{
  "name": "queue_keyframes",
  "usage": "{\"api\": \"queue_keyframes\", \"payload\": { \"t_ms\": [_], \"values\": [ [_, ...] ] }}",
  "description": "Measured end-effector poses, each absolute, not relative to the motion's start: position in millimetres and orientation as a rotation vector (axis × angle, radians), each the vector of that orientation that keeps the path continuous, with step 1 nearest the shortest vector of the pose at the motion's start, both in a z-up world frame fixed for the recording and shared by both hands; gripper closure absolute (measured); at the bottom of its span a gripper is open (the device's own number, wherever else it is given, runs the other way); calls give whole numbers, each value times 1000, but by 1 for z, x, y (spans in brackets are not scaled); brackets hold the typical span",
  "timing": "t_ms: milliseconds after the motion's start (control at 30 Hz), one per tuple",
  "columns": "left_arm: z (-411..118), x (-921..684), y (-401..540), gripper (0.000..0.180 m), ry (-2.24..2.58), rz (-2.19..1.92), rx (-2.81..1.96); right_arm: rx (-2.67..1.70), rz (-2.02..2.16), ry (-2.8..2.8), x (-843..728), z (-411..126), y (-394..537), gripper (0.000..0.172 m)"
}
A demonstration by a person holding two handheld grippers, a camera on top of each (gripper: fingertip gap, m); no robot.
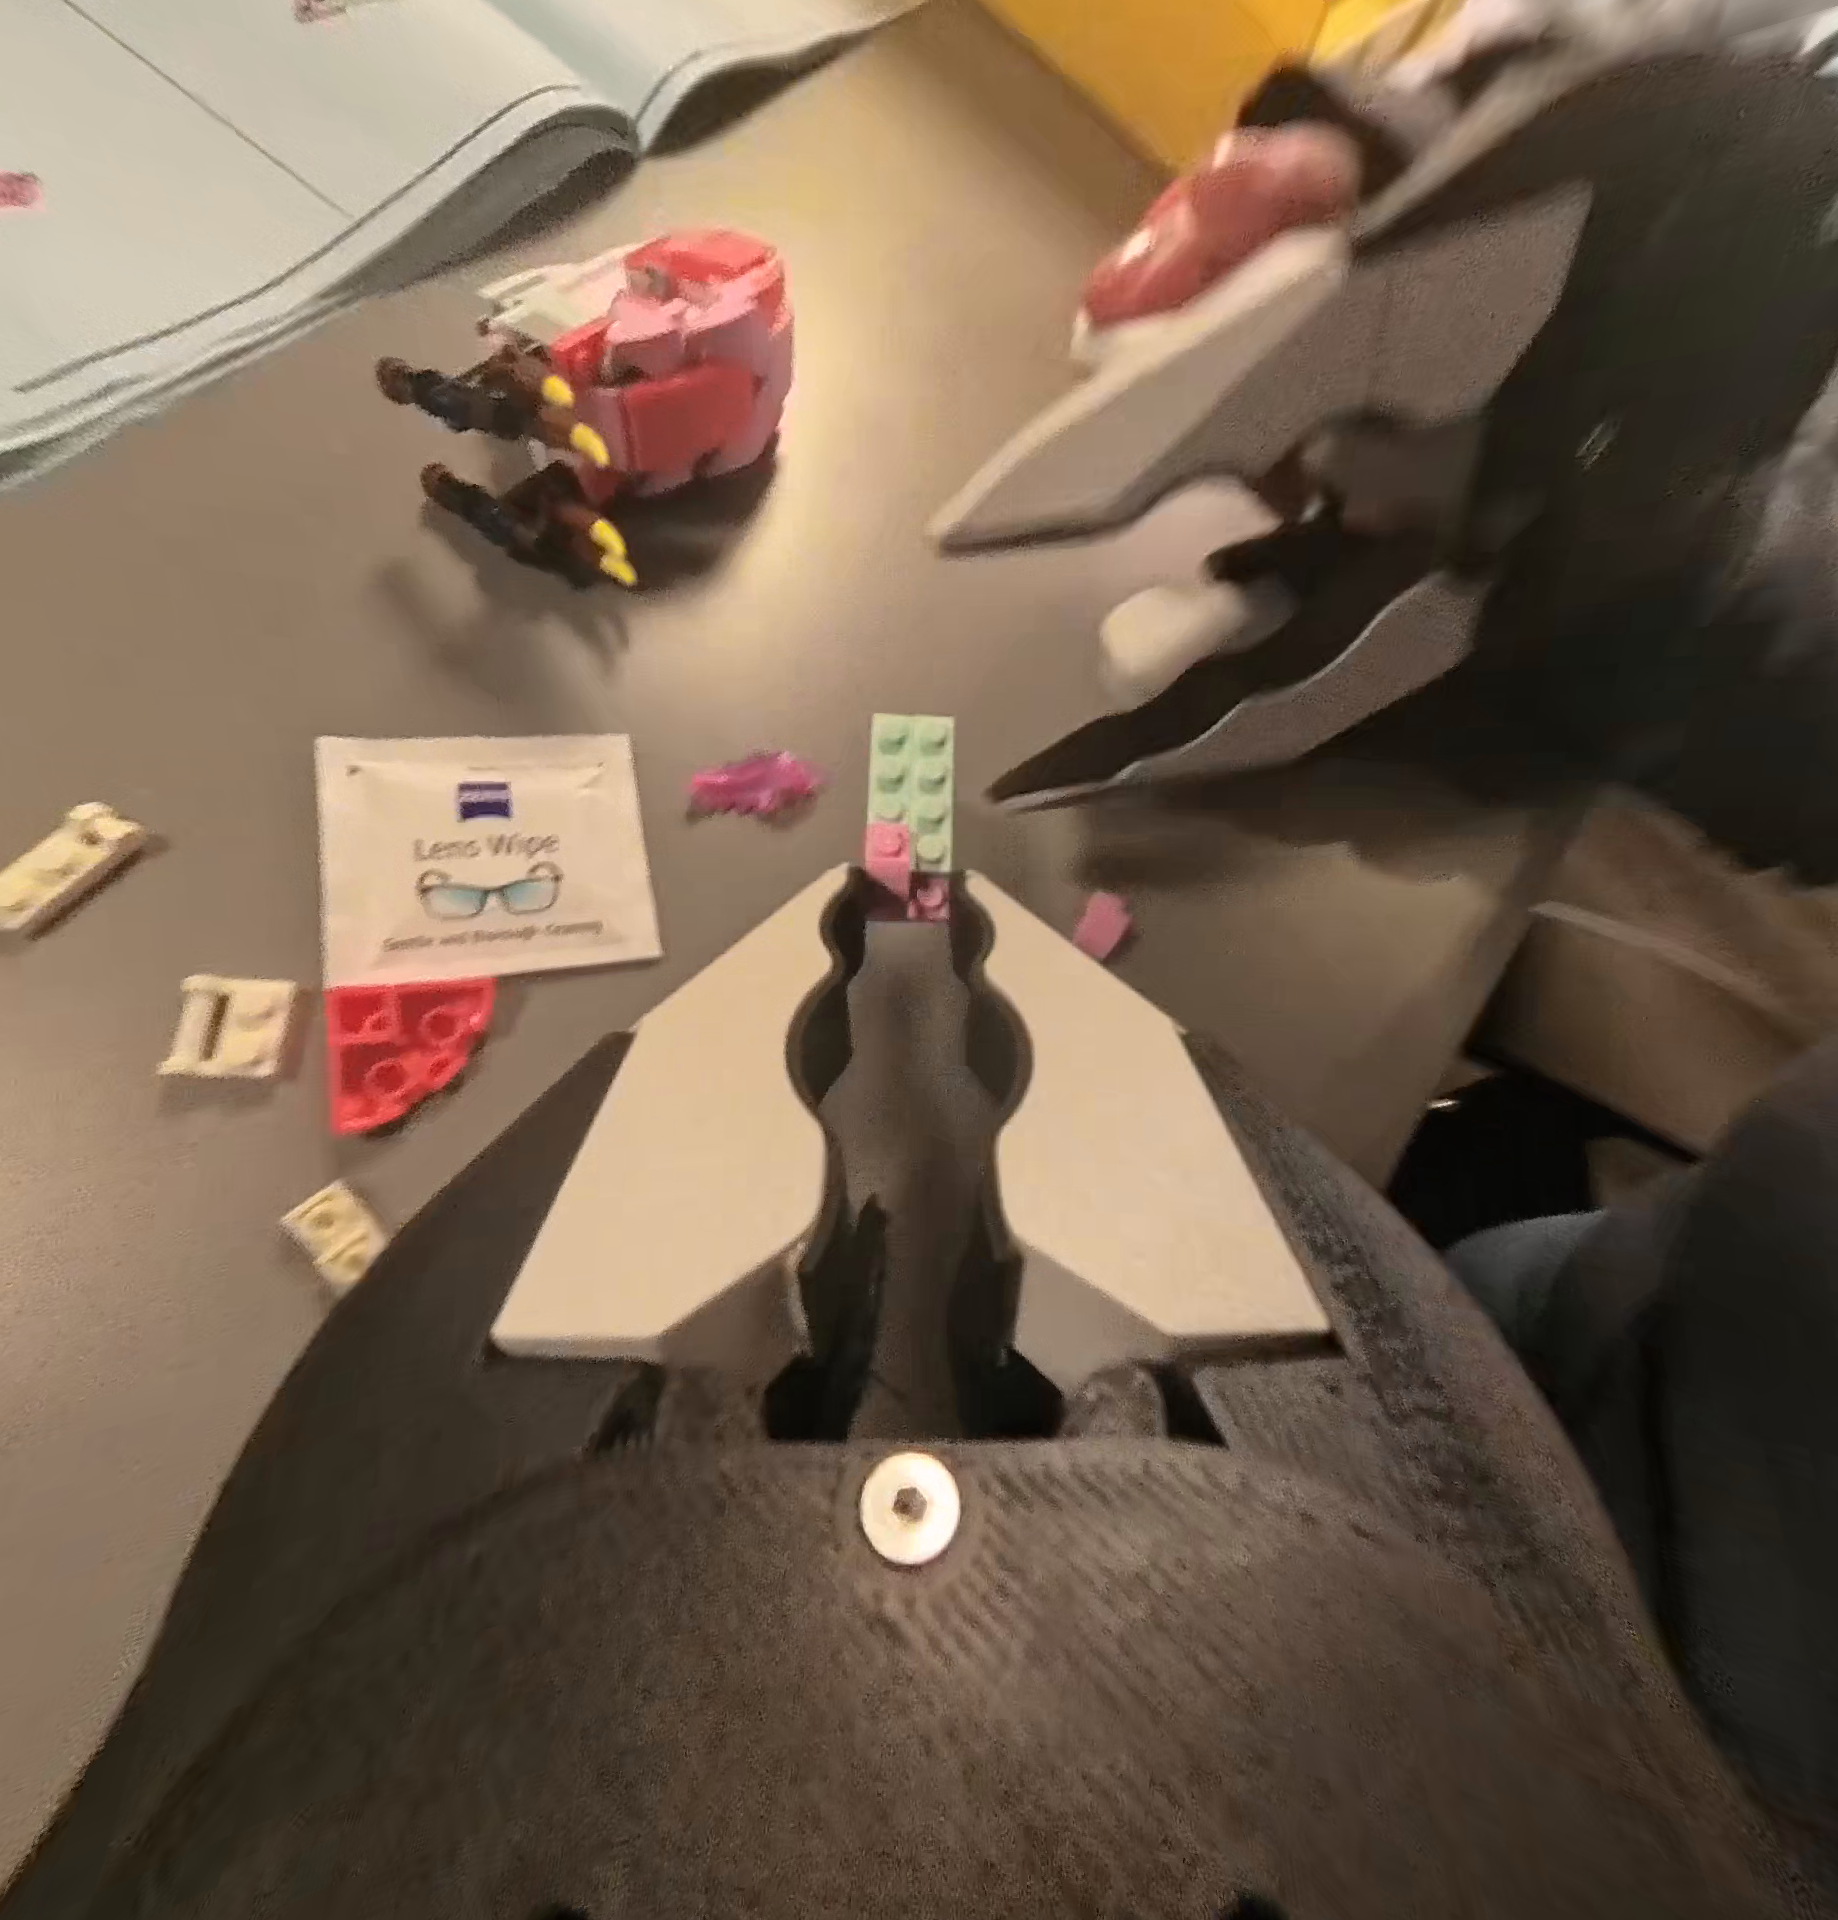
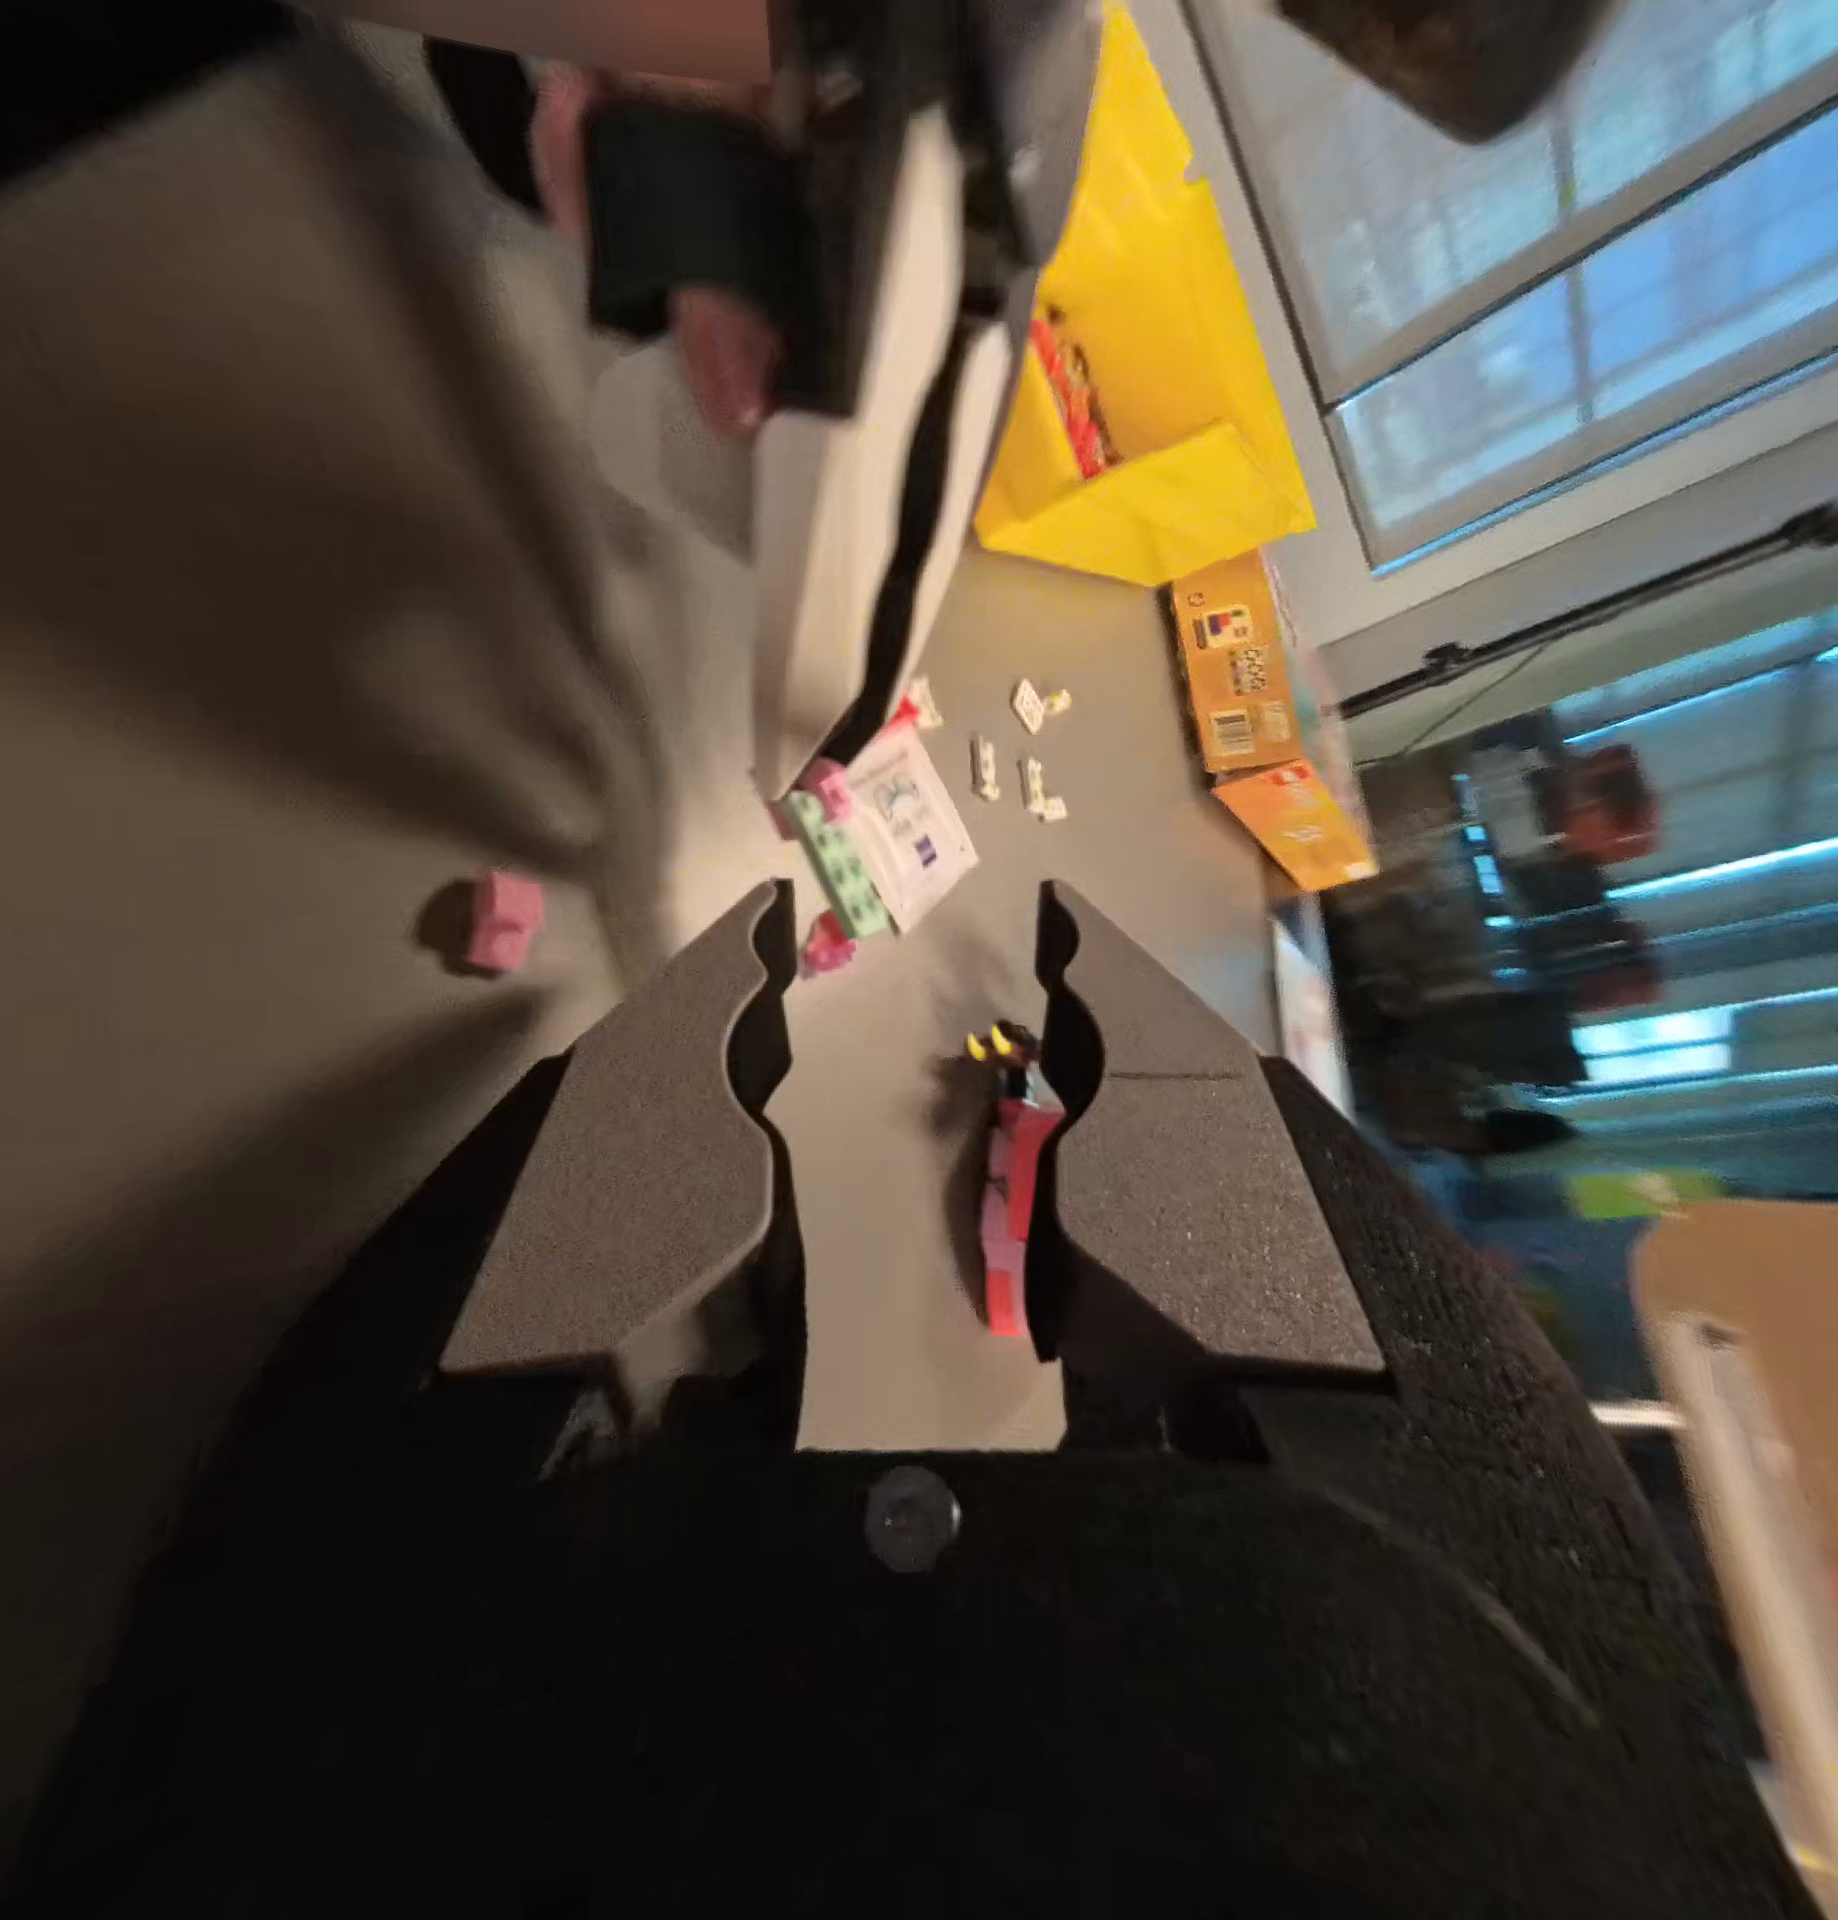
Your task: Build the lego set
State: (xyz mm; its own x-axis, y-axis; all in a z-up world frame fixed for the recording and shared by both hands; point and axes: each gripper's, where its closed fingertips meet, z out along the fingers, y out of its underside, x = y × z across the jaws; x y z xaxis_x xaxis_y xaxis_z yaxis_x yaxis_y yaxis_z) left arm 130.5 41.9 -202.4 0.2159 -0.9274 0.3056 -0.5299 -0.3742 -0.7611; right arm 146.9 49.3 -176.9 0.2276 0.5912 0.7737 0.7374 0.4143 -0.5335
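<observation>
Evidently the left gripper (image 1: 910,883) pinches the pink end of a mint-green brick strip (image 1: 913,790), steadying it flat on the table (image 1: 167,623). Right gripper (image 2: 915,904) hangs wide open, empty, tilted above a red brick model (image 1: 676,364), probably waiting.

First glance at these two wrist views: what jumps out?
The left gripper dominates its view, fingertips pinching the near end of a mint-green plate with pink bricks on the grey table. Beyond it stands a red and pink brick model with yellow claws, next to a white wipe sachet. The right gripper hangs open over the table, tilted; a yellow box sits beyond.
</observation>
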Motion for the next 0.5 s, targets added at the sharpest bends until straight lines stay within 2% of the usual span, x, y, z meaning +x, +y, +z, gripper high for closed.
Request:
{"api": "queue_keyframes", "payload": {
  "t_ms": [67,200,233,333,433,500],
  "values": [
    [-196,137,38,166,1314,-1163,-2018,-1206,-330,-1481,149,-181,56,128],
    [-192,145,34,166,1310,-1252,-2043,-1092,-627,-1564,156,-188,65,144],
    [-193,146,34,166,1314,-1253,-2045,-1085,-670,-1581,158,-191,66,146],
    [-191,147,33,166,1319,-1259,-2041,-1048,-734,-1592,160,-192,68,164],
    [-189,147,36,166,1301,-1240,-2016,-1055,-745,-1587,161,-192,69,166],
    [-184,146,38,146,1272,-1232,-1975,-1065,-754,-1552,165,-188,72,166]
  ]
}}
